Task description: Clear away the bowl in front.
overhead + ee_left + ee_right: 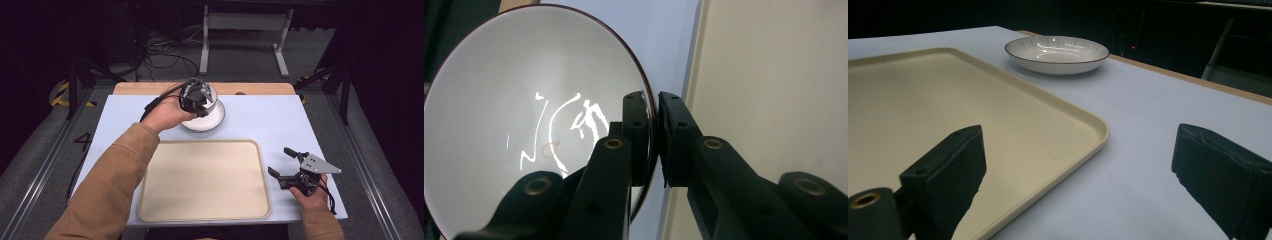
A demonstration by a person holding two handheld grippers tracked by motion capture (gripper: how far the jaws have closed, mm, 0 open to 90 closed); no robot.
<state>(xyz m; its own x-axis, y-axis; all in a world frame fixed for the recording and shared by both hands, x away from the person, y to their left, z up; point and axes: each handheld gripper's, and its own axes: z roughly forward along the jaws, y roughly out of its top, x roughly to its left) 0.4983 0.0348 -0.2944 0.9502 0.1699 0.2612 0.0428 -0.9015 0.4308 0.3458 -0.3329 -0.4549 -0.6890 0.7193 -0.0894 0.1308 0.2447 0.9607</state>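
White bowl (pixel 524 125), dark rim, glossy inside

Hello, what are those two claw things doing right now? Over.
Left gripper shut on rim of white, dark-edged ceramic bowl. Right gripper open, idle beside beige plastic tray. Tray empty, nothing in the way.

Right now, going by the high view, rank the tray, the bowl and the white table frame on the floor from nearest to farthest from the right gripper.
1. Tray, just left of the right gripper.
2. Bowl, beyond the tray, in the left gripper.
3. White table frame, on the floor past the table.
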